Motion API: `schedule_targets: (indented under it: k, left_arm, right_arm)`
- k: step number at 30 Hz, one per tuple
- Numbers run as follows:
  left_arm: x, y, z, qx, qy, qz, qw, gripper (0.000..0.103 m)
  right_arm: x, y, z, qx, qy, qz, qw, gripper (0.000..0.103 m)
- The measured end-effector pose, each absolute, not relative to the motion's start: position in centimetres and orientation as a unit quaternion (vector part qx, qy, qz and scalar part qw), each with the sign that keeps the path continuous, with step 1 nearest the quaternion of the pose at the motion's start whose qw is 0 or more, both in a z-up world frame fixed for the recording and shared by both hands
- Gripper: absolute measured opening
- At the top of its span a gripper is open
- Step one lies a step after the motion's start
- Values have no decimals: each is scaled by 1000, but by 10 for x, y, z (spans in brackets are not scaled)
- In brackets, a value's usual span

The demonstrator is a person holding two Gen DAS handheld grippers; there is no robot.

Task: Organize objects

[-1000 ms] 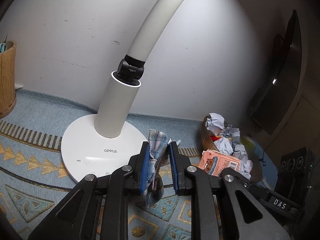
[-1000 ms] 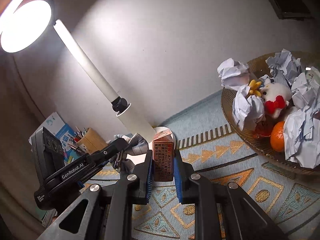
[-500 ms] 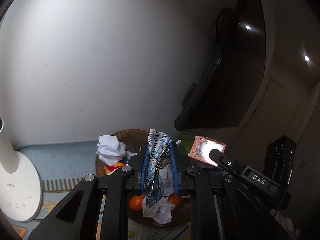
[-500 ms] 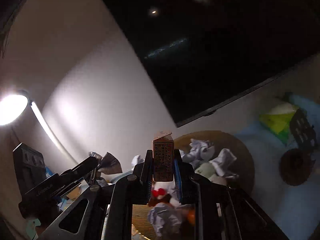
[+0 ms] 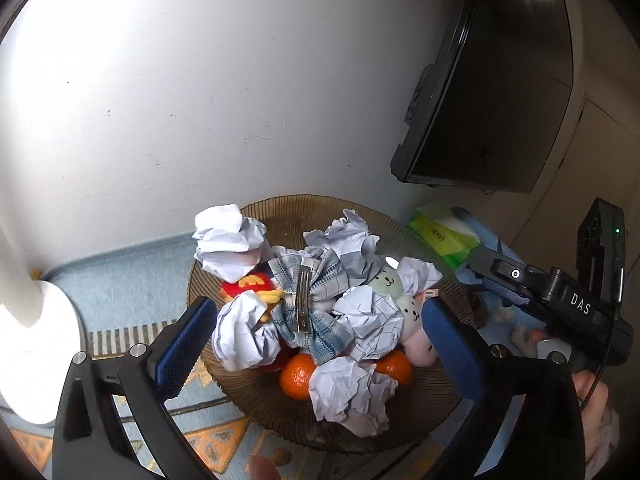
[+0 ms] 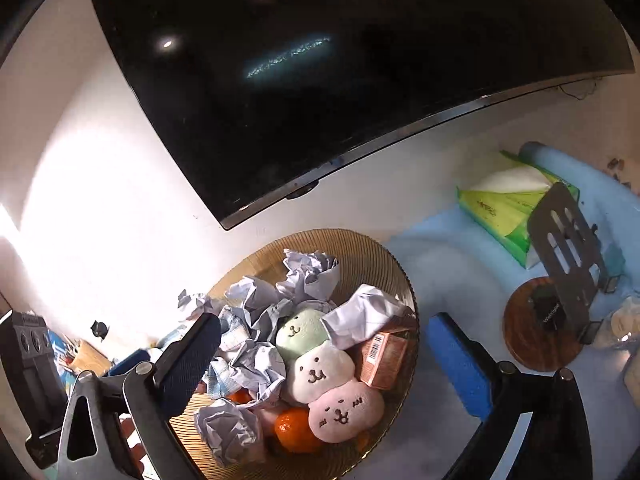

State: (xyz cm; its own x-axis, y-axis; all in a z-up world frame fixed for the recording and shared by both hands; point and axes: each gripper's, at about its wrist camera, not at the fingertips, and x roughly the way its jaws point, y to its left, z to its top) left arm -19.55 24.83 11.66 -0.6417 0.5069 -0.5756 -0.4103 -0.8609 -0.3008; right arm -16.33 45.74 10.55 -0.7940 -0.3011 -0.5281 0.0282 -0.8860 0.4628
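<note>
Both the left gripper (image 5: 316,344) and right gripper (image 6: 324,354) stand wide open and empty. The blue plaid bow hair clip (image 5: 308,304) and orange small carton (image 6: 382,354) lie in the brown ribbed bowl (image 5: 280,216) (deposit apparently complete).

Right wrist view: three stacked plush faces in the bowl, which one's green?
The top face, farthest from the right gripper. The white face sits below it; the pink face lies nearest the camera.

Right gripper (image 6: 324,354) spread wide above a full woven basket (image 6: 384,256)

Inside lie crumpled paper balls (image 6: 310,272), a three-faced plush (image 6: 320,368), an orange (image 6: 296,426) and a small carton (image 6: 386,354) against the right rim. Far right sit a green tissue pack (image 6: 504,204) and a metal stand (image 6: 568,240) on a wooden disc (image 6: 532,344).
</note>
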Motion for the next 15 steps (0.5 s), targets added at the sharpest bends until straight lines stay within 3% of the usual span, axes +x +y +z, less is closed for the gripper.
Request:
schedule_targets:
  k: [4,10,15]
  left_arm:
    - [-179,238,129,-329,-74,913,229,102]
    - [-144,207,163,-322,-46,930,173,102]
    - [-94,143,184,-354,5,930,99,102]
  right_arm:
    - [-147,460,119,305,-256,-912,100,103]
    - [-99,435,150,301,-250,-912,120,103]
    - [-51,388,144,342,-220,-896,178,103]
